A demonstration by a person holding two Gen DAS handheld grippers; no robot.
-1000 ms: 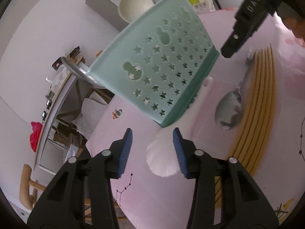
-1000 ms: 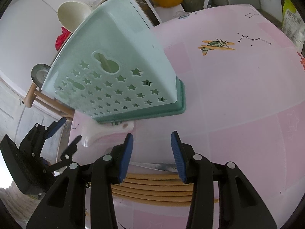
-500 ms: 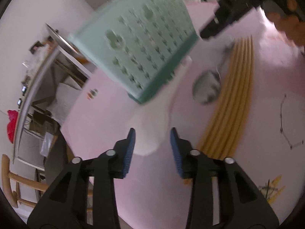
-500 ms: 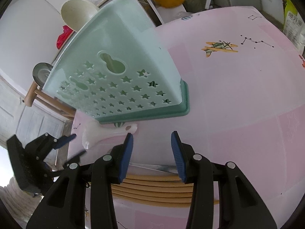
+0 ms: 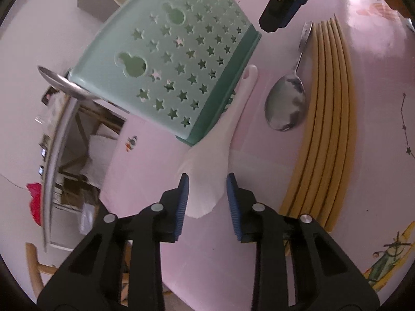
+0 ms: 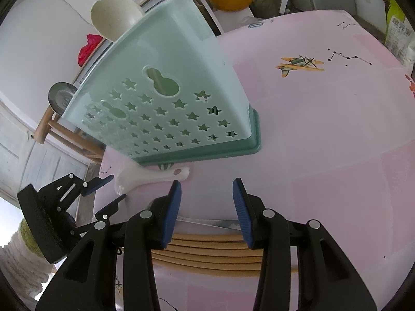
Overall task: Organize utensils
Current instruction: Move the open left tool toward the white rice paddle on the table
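Observation:
A mint green utensil holder [image 5: 176,59] with star holes stands on the pink table [image 5: 207,246]; it also shows in the right wrist view [image 6: 168,103]. A white plastic rice paddle [image 5: 215,153] lies flat beside its base, also seen in the right wrist view [image 6: 153,176]. My left gripper [image 5: 206,194] is open with the paddle's wide blade between its fingertips. A metal spoon [image 5: 286,103] and several wooden chopsticks [image 5: 326,119] lie to the right. My right gripper [image 6: 206,202] is open and empty above the chopsticks [image 6: 207,248].
A metal ladle [image 5: 62,83] and a cream ladle [image 6: 114,18] stick out of the holder's top. The table edge runs close on the left [image 5: 114,150], with chairs and clutter beyond. The right gripper's body [image 5: 288,0] hangs over the spoon handle.
My left gripper swung away and came back, now closer to the paddle, with its blade between the open fingers. The right gripper stayed nearly still.

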